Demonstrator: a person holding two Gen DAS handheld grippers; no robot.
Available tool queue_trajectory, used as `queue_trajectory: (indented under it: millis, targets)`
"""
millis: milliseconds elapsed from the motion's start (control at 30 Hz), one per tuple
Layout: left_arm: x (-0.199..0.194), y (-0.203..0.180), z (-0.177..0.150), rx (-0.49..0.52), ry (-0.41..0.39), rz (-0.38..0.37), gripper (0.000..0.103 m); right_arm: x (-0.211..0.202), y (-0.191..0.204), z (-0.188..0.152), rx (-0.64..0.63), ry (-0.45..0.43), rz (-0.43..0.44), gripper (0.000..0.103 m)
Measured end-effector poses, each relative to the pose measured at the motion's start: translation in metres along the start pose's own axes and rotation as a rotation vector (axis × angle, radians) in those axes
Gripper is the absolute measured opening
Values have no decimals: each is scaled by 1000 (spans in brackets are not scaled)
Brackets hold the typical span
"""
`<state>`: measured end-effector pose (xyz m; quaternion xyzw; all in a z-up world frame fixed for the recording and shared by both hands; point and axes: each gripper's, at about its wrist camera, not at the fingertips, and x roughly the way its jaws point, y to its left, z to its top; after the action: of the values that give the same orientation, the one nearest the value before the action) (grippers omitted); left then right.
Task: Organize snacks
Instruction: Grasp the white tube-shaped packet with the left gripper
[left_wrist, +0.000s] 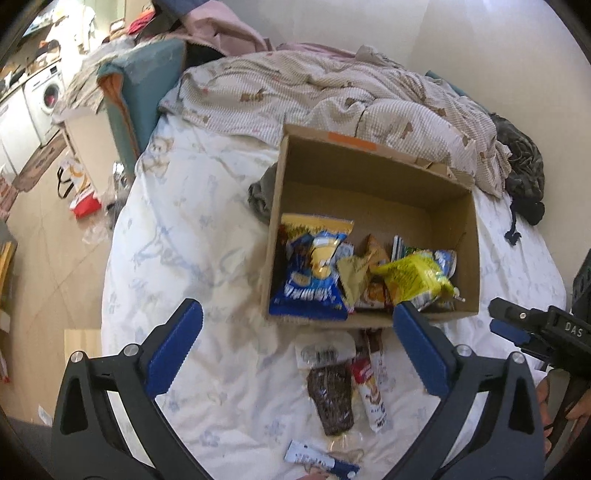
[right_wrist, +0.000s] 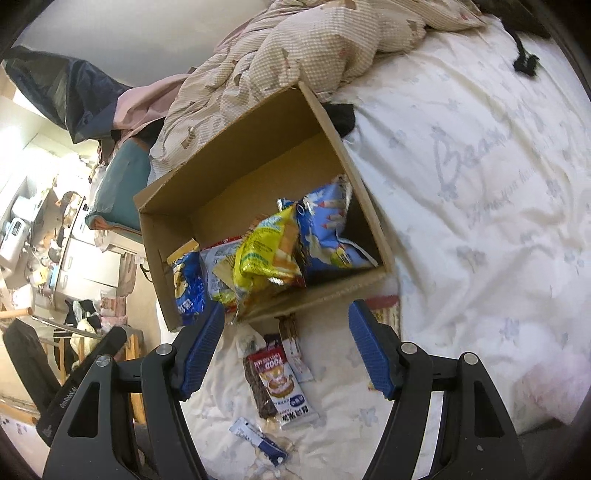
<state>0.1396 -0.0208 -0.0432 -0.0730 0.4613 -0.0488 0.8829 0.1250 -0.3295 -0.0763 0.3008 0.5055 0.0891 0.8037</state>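
Both your left claw (left_wrist: 297, 334) and right claw (right_wrist: 286, 326) gape empty (nothing gripped), poised over loose packets beside the open brown cardboard box (left_wrist: 373, 177).

Snack packets (left_wrist: 365, 273) inside open cardboard box (left_wrist: 369, 173)

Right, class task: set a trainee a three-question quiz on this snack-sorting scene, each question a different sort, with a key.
1. True or false: the cardboard box stands on a wooden table.
2. Which lies outside the box? A yellow bag; B blue chip bag; C dark seed packet.
3. Fill in: both the left gripper and the right gripper are ____, holding nothing.

Key
1. False; it stands on the bed sheet.
2. C.
3. Open.
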Motion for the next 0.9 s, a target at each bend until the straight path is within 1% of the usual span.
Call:
queue_trajectory:
  millis: [100,167,267,333,400,467,533,600,633,700,767,800,867,900]
  targets:
    - [1,4,-10,-15,29,27,102,-3,-4,-7,12,8,-7,72]
    - [6,8,-20,-33,71,62,102,-5,-7,-12,23,15,-8,72]
    - [17,15,-34,-75,144,87,102,-4,-11,-19,42,36,-21,72]
    - [27,16,-49,-102,208,85,102,-3,-15,-23,63,53,-25,72]
    - [37,11,-66,-114,282,64,102,-1,-18,-27,82,65,-25,72]
    - [47,2,-85,-99,359,40,102,0,-20,-29,92,72,-31,72]
    - [58,-5,-106,-96,447,36,102,1,-21,-31,89,76,-42,72]
    - [61,-6,-122,-119,490,40,101,1,-21,-31,84,76,-52,72]
    - [61,-7,-129,-133,499,49,100,1,-22,-32,84,76,-53,72]
    - [62,-10,-139,-143,509,45,92,1,-23,-32,88,76,-53,72]
    - [69,-14,-146,-136,536,35,80,2,-22,-32,88,78,-54,72]
    - [73,-16,-148,-132,545,35,77,3,-22,-31,86,80,-56,72]
    - [80,-18,-151,-120,565,50,64,5,-20,-31,79,83,-63,72]
    - [82,-19,-153,-113,572,57,61,6,-19,-31,73,84,-69,72]
